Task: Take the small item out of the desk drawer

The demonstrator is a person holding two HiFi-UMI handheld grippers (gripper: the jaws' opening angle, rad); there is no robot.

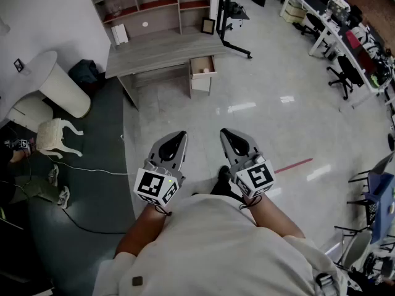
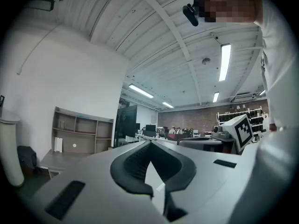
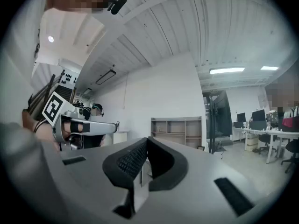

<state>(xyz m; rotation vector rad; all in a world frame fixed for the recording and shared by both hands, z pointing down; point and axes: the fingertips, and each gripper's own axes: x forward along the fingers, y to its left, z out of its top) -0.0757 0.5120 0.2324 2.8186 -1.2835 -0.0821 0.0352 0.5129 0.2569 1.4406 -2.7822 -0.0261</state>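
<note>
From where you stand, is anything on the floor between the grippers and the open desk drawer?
Nothing visible. The floor from the left gripper and right gripper to the open drawer is bare; the white stool and the cable lie off to the left on the dark mat.

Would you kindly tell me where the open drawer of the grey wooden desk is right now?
In the head view, upper centre: the open drawer juts from the right end of the grey wooden desk, just below the small black picture frame.

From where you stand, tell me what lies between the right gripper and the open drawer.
Only bare, glossy floor, seen in the head view, between the right gripper and the drawer.
</note>
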